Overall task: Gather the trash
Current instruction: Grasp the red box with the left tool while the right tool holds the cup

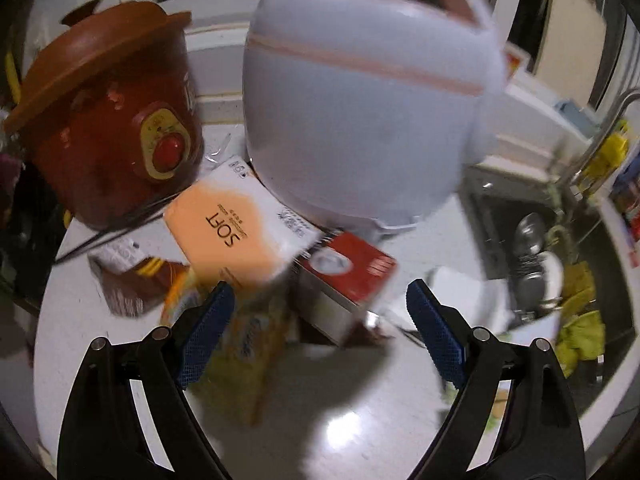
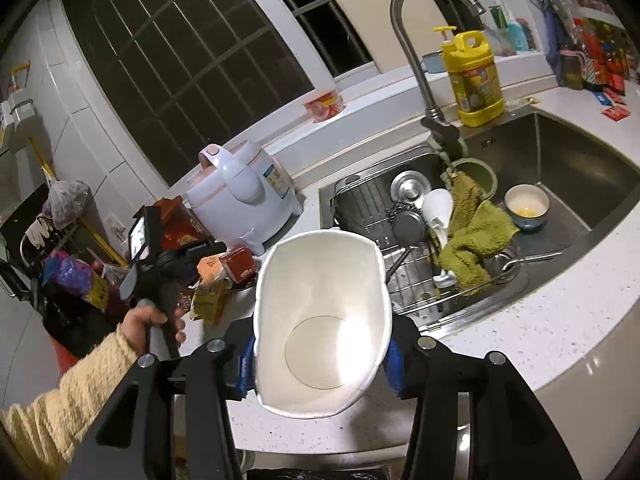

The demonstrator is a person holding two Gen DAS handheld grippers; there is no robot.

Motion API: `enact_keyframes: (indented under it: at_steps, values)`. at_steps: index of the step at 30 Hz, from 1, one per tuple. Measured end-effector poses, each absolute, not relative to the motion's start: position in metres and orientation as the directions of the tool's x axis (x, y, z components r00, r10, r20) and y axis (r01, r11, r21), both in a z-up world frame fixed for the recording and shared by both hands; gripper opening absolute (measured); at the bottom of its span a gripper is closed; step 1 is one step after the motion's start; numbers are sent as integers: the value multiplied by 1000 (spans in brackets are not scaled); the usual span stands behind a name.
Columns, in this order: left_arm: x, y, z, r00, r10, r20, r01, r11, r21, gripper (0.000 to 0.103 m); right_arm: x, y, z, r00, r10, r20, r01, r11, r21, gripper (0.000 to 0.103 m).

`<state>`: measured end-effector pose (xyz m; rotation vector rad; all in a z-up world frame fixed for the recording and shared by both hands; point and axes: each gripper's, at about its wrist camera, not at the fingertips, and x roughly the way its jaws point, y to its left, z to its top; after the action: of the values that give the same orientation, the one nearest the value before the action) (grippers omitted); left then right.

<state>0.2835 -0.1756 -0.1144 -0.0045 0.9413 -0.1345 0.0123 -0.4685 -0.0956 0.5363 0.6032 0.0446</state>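
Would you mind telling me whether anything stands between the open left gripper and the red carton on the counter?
Nothing visible does. The left gripper is open above the red carton, with the orange tissue pack lying just beside it.

Motion-blurred rice cooker and red carton; yellow wrapper partly behind left hand-held gripper.

A home kitchen is shown. A steel sink with a faucet is set into a white counter, dishes and a rag are left in it, and a rice cooker and a slow cooker are kept beside a barred window.
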Motion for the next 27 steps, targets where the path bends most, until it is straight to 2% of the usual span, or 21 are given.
enact_keyframes:
  at_steps: [2, 4, 7, 8, 9, 10, 18, 27]
  values:
    - [291, -176, -125, 572, -71, -817, 120, 993, -2, 87, 16, -468, -99, 823, 211, -527, 104, 857, 506, 49]
    - [293, -183, -131, 565, -107, -818, 162, 987, -18, 87, 17, -467, -100, 819, 218, -530, 98, 857, 505, 49]
    - [293, -195, -136, 556, -78, -827, 199, 979, 41, 85, 17, -469, -105, 812, 223, -540, 102, 856, 507, 49]
    - [296, -198, -143, 529, -90, -844, 215, 976, 30, 77, 16, -470, -106, 810, 221, -544, 108, 855, 507, 49]
    - [298, -197, -147, 506, -109, -856, 223, 975, 8, 64, 16, -471, -108, 807, 222, -547, 111, 853, 510, 49]
    - [299, -196, -149, 500, -139, -855, 232, 972, -23, 57, 16, -472, -109, 806, 224, -548, 113, 850, 514, 49]
    - [269, -184, -121, 560, -196, -805, 268, 962, -47, 52, 18, -464, -110, 799, 226, -557, 107, 858, 502, 49]
    - [149, -130, -52, 657, -270, -704, 349, 937, -33, 52, 31, -408, -101, 772, 316, -551, -11, 874, 486, 49]
